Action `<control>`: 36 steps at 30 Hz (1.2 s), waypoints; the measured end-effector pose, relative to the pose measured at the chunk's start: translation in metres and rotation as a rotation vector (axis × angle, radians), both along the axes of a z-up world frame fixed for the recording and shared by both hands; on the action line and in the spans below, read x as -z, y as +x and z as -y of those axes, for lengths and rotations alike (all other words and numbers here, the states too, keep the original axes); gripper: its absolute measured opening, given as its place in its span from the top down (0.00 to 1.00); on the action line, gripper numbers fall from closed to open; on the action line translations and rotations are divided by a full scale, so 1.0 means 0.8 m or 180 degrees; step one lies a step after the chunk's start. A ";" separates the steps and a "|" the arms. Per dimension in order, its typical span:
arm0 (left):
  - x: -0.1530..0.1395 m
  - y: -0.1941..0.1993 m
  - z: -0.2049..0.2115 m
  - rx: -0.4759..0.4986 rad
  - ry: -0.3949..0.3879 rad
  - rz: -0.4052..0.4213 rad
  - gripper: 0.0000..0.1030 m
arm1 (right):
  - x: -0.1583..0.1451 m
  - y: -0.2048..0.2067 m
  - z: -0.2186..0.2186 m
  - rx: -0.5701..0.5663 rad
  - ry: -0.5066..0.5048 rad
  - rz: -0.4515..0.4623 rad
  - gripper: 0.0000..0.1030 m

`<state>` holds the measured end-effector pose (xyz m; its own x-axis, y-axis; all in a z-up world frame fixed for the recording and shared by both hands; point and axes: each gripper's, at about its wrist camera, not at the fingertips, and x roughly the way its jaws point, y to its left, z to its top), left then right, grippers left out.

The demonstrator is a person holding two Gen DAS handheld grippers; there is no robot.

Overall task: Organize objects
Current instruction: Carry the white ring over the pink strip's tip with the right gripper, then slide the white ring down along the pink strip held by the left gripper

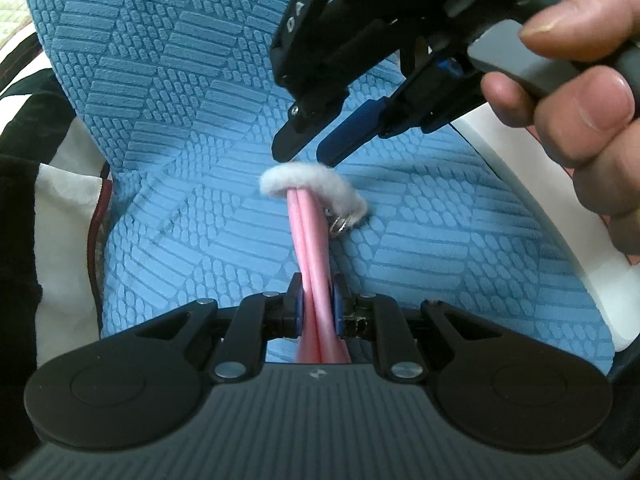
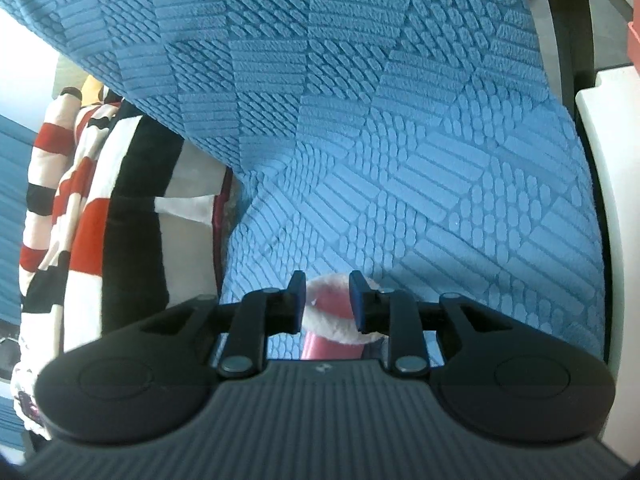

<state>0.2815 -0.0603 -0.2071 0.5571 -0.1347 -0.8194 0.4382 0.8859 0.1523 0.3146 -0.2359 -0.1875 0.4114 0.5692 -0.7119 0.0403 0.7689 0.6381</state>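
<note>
My left gripper (image 1: 318, 304) is shut on a pink folded cable (image 1: 310, 236) over the blue textured cushion (image 1: 180, 92). A white fluffy strap (image 1: 312, 184) with a small metal ring (image 1: 340, 226) wraps the cable's far end. My right gripper (image 1: 306, 152) hangs just above the strap with its jaws slightly apart and holds nothing. In the right wrist view the right gripper (image 2: 327, 300) is open, with the white strap (image 2: 340, 328) and the pink cable (image 2: 320, 346) between and just below its fingers.
A red, white and black striped cloth (image 2: 80, 200) lies left of the cushion. A white curved frame (image 2: 604, 184) borders the cushion on the right. A hand (image 1: 592, 92) holds the right gripper.
</note>
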 end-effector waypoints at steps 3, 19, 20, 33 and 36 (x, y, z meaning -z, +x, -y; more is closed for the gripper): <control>0.002 -0.002 0.003 0.0025 0.0037 0.0014 0.84 | 0.004 0.001 0.002 0.0010 0.0044 0.0001 0.77; 0.018 -0.009 0.023 0.0173 0.0333 0.0095 0.81 | 0.025 0.005 0.012 -0.0134 -0.0029 -0.0242 0.82; 0.020 -0.008 0.025 0.0144 0.0363 0.0105 0.80 | 0.024 0.003 0.014 -0.0141 -0.0034 -0.0236 0.83; 0.031 -0.032 0.063 0.0310 0.1024 0.0939 0.85 | 0.013 -0.033 0.066 0.0050 0.0479 -0.0248 0.84; 0.033 -0.044 0.070 0.0456 0.1184 0.1100 0.87 | 0.012 -0.038 0.071 0.0079 0.0568 -0.0266 0.83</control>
<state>0.2461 -0.1160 -0.2333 0.8007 0.0356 -0.5980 0.4194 0.6794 0.6021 0.2842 -0.2926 -0.1969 0.3707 0.6798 -0.6329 0.1164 0.6420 0.7578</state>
